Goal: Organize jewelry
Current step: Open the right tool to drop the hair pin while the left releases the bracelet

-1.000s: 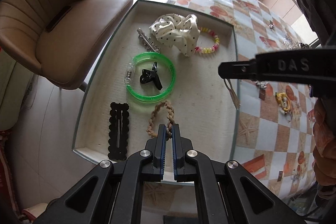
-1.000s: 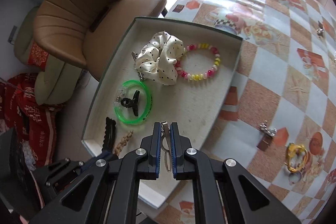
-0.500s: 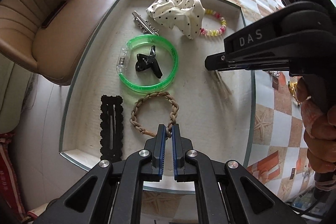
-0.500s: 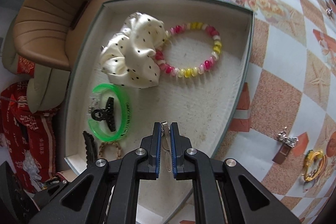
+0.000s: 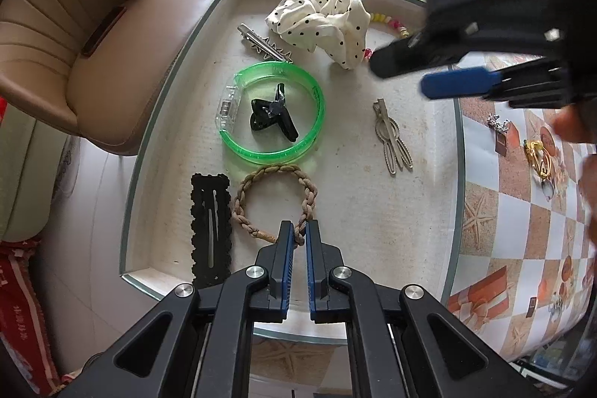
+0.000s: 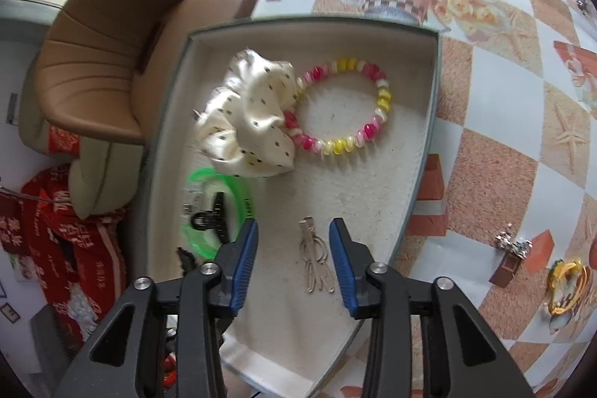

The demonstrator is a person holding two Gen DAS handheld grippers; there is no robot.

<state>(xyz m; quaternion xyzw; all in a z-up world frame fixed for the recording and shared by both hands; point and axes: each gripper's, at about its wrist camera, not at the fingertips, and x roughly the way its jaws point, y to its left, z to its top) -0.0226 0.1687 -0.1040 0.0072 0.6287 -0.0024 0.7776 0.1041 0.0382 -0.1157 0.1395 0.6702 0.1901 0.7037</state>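
Observation:
A shallow tray (image 5: 410,248) (image 6: 418,152) holds the jewelry. My left gripper (image 5: 299,230) is shut on a braided tan bracelet (image 5: 276,170) that lies on the tray floor. My right gripper (image 6: 294,230) (image 5: 403,69) is open above a silver hair clip (image 6: 315,258) (image 5: 391,137), which lies loose on the tray between its fingers. Also in the tray: a green bangle (image 5: 276,110) around a black claw clip (image 5: 272,114), a black snap clip (image 5: 211,222), a polka-dot scrunchie (image 6: 246,125), a pink-yellow bead bracelet (image 6: 343,114) and a silver star clip (image 5: 261,43).
On the patterned tablecloth (image 6: 503,137) right of the tray lie a small silver-and-brown piece (image 6: 511,252) and a yellow piece (image 6: 567,286). A tan chair (image 5: 74,43) stands close to the tray's left edge. A hand (image 5: 582,137) holds the right gripper.
My right gripper has opened and let go of the silver hair clip, which now lies on the tray. The left gripper stays shut on the braided bracelet, lower over the tray.

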